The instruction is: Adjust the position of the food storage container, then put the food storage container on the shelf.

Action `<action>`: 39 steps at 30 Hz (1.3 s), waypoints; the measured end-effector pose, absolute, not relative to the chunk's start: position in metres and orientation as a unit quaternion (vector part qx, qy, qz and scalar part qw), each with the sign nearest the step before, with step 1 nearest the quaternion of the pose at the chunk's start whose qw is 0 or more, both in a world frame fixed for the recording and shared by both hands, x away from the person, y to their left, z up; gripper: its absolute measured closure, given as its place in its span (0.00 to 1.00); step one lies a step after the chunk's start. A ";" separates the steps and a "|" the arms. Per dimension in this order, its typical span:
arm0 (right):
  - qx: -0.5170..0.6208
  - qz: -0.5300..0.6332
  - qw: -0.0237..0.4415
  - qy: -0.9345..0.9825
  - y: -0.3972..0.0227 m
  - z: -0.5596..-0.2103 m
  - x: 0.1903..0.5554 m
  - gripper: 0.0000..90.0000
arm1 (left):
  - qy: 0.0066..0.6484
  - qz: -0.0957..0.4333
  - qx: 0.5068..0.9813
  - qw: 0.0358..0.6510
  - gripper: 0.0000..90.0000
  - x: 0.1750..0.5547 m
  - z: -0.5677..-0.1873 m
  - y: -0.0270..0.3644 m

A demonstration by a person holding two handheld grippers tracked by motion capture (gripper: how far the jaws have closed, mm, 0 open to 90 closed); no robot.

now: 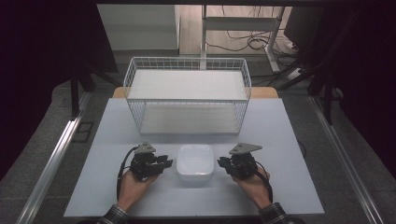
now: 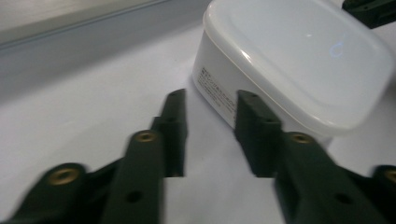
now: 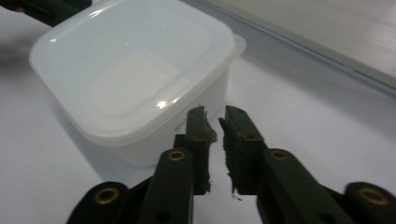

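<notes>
A white square container with a lid (image 1: pixel 195 163) sits on the table near the front edge, between the two grippers. My left gripper (image 1: pixel 168 162) lies just left of it and points at its side. In the left gripper view, the left gripper (image 2: pixel 210 100) has its jaws apart, with bare table between them and the container (image 2: pixel 299 56) just ahead. My right gripper (image 1: pixel 220 162) is close to the container's right side. In the right gripper view, its jaws (image 3: pixel 215 116) stand a narrow gap apart, holding nothing, and the container (image 3: pixel 130 70) is right in front.
A white wire basket (image 1: pixel 187 60) with a shelf stands at the back middle of the pale table (image 1: pixel 280 140). Dark floor, metal rails and cables surround the table.
</notes>
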State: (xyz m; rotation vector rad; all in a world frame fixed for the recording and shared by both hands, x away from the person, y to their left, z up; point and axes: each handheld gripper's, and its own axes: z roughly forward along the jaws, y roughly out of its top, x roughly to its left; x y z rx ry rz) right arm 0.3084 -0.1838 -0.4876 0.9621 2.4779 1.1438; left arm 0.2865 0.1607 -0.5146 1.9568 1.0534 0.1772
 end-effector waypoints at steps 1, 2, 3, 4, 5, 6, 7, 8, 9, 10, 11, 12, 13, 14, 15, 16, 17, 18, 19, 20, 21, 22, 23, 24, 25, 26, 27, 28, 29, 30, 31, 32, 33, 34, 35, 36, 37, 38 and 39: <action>0.330 0.395 0.126 0.848 -0.187 -0.486 0.307 0.84 | 0.424 0.071 0.788 0.440 0.63 0.286 -0.515 0.161; 0.328 0.398 0.129 0.847 -0.190 -0.485 0.305 0.81 | 0.419 0.075 0.789 0.443 0.58 0.280 -0.512 0.165; 0.328 0.398 0.129 0.847 -0.190 -0.485 0.305 0.81 | 0.419 0.075 0.789 0.443 0.55 0.280 -0.512 0.165; 0.327 0.402 0.136 0.844 -0.195 -0.484 0.302 0.74 | 0.414 0.078 0.792 0.442 0.50 0.276 -0.511 0.167; 0.327 0.403 0.136 0.844 -0.198 -0.483 0.301 0.68 | 0.410 0.082 0.795 0.441 0.46 0.269 -0.511 0.170; 0.327 0.405 0.136 0.843 -0.199 -0.484 0.300 0.62 | 0.404 0.086 0.797 0.441 0.42 0.266 -0.512 0.171; 0.329 0.402 0.137 0.844 -0.201 -0.484 0.299 0.55 | 0.399 0.091 0.799 0.440 0.36 0.264 -0.513 0.172; 0.331 0.400 0.139 0.843 -0.202 -0.485 0.298 0.49 | 0.396 0.095 0.802 0.437 0.30 0.262 -0.514 0.174; 0.331 0.401 0.139 0.843 -0.204 -0.486 0.297 0.43 | 0.395 0.094 0.803 0.437 0.27 0.261 -0.515 0.175; 0.331 0.401 0.139 0.843 -0.204 -0.486 0.297 0.43 | 0.395 0.094 0.803 0.437 0.23 0.261 -0.515 0.175; 0.330 0.408 0.136 0.840 -0.207 -0.488 0.296 0.25 | 0.396 0.092 0.801 0.440 0.19 0.259 -0.515 0.176; 0.330 0.408 0.136 0.840 -0.207 -0.488 0.296 0.25 | 0.396 0.092 0.799 0.444 0.19 0.258 -0.516 0.177; 0.329 0.410 0.136 0.840 -0.208 -0.489 0.295 0.19 | 0.397 0.087 0.799 0.444 0.16 0.257 -0.516 0.178; 0.326 0.409 0.138 0.841 -0.209 -0.490 0.294 0.14 | 0.395 0.089 0.800 0.444 0.12 0.256 -0.517 0.178; 0.324 0.409 0.141 0.841 -0.209 -0.490 0.293 0.11 | 0.394 0.095 0.800 0.442 0.10 0.255 -0.517 0.179; 0.328 0.405 0.154 0.840 -0.209 -0.491 0.292 0.07 | 0.394 0.095 0.800 0.442 0.08 0.256 -0.519 0.180; 0.329 0.404 0.154 0.839 -0.209 -0.492 0.292 0.06 | 0.394 0.095 0.800 0.442 0.07 0.256 -0.519 0.180; 0.330 0.407 0.153 0.838 -0.208 -0.492 0.292 0.04 | 0.392 0.092 0.801 0.444 0.07 0.258 -0.522 0.181; 0.330 0.408 0.152 0.838 -0.208 -0.493 0.293 0.03 | 0.392 0.092 0.801 0.444 0.07 0.258 -0.522 0.181; 0.328 0.407 0.152 0.839 -0.208 -0.493 0.293 0.02 | 0.389 0.085 0.801 0.446 0.06 0.260 -0.526 0.181; 0.328 0.407 0.152 0.839 -0.208 -0.493 0.293 0.02 | 0.389 0.085 0.801 0.446 0.06 0.260 -0.526 0.181; 0.327 0.410 0.153 0.838 -0.207 -0.494 0.294 0.01 | 0.386 0.091 0.802 0.447 0.06 0.261 -0.526 0.182; 0.327 0.410 0.153 0.838 -0.207 -0.494 0.294 0.01 | 0.386 0.091 0.802 0.447 0.05 0.261 -0.526 0.182; 0.327 0.412 0.153 0.837 -0.207 -0.494 0.294 0.01 | 0.382 0.094 0.802 0.450 0.05 0.261 -0.525 0.182; 0.329 0.414 0.152 0.835 -0.208 -0.494 0.295 0.01 | 0.380 0.099 0.802 0.450 0.05 0.260 -0.525 0.182; 0.330 0.416 0.152 0.834 -0.208 -0.494 0.295 0.01 | 0.378 0.104 0.802 0.450 0.05 0.260 -0.525 0.182; 0.329 0.417 0.152 0.833 -0.208 -0.494 0.295 0.01 | 0.376 0.108 0.803 0.450 0.05 0.260 -0.524 0.181; 0.329 0.417 0.154 0.833 -0.207 -0.494 0.295 0.01 | 0.375 0.109 0.801 0.455 0.05 0.261 -0.524 0.181; 0.329 0.417 0.154 0.833 -0.207 -0.494 0.295 0.01 | 0.375 0.109 0.801 0.455 0.04 0.261 -0.524 0.181; 0.326 0.414 0.158 0.835 -0.206 -0.493 0.296 0.01 | 0.374 0.109 0.800 0.457 0.04 0.261 -0.524 0.180; 0.326 0.414 0.158 0.835 -0.206 -0.493 0.296 0.01 | 0.373 0.109 0.799 0.458 0.04 0.262 -0.523 0.180; 0.326 0.414 0.159 0.835 -0.206 -0.493 0.296 0.01 | 0.372 0.110 0.799 0.460 0.04 0.263 -0.522 0.179; 0.325 0.414 0.160 0.835 -0.205 -0.492 0.296 0.01 | 0.370 0.109 0.797 0.465 0.04 0.265 -0.521 0.177; 0.322 0.415 0.161 0.835 -0.203 -0.492 0.297 0.01 | 0.370 0.107 0.797 0.466 0.04 0.266 -0.520 0.176; 0.319 0.417 0.163 0.835 -0.201 -0.491 0.298 0.01 | 0.368 0.106 0.797 0.467 0.04 0.269 -0.518 0.173; 0.318 0.420 0.162 0.835 -0.199 -0.491 0.299 0.00 | 0.368 0.106 0.797 0.467 0.04 0.269 -0.518 0.173; 0.317 0.421 0.159 0.835 -0.197 -0.490 0.300 0.00 | 0.367 0.104 0.797 0.469 0.04 0.272 -0.515 0.168; 0.316 0.423 0.156 0.835 -0.195 -0.490 0.300 0.01 | 0.367 0.102 0.796 0.471 0.04 0.273 -0.513 0.166; 0.316 0.423 0.156 0.835 -0.195 -0.490 0.300 0.01 | 0.367 0.102 0.796 0.471 0.04 0.273 -0.513 0.166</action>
